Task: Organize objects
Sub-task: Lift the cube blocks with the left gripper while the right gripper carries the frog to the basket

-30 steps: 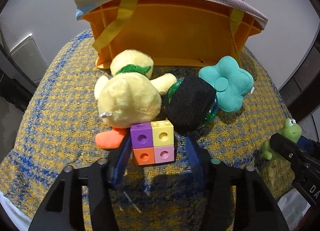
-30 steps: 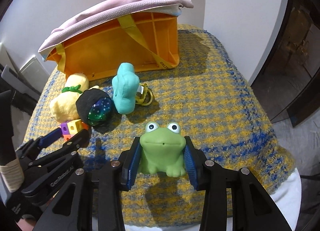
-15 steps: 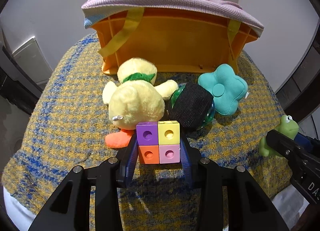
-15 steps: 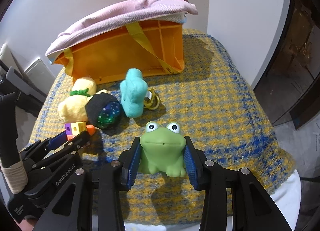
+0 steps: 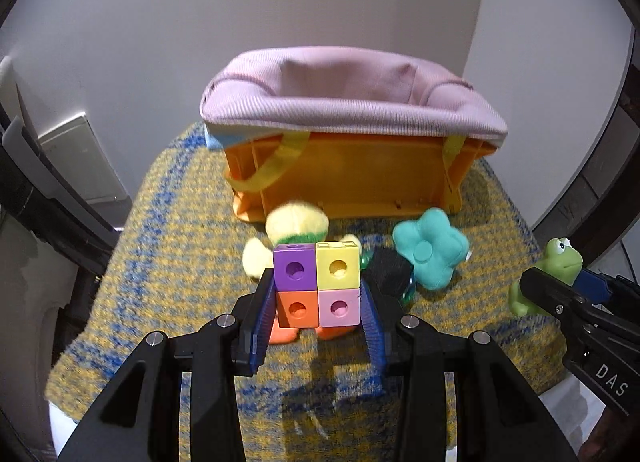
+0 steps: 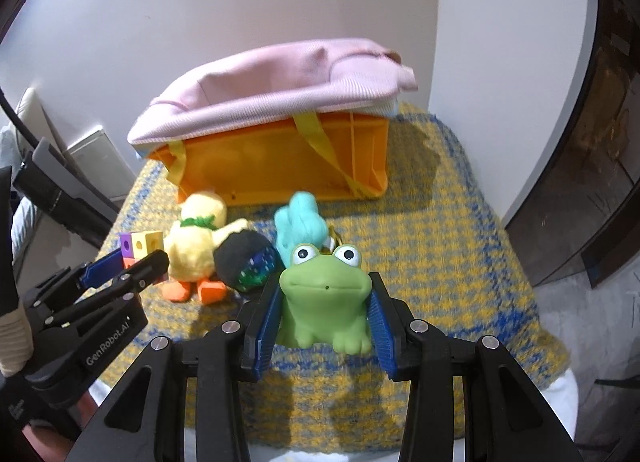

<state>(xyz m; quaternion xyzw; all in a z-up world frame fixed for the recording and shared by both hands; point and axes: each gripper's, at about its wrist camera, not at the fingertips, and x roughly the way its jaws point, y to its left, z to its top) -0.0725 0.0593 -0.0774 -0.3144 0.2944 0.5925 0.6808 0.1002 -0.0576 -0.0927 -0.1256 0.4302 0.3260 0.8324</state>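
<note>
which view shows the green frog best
The right wrist view: the frog sits centred and close between the right gripper fingers, face and front feet visible. The left wrist view shows it only small at the right edge, partly hidden behind the right gripper.

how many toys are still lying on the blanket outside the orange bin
3: the yellow plush duck, the dark ball right of it, and the teal plush flower nearest the orange bin. Others may be hidden behind them.
</note>
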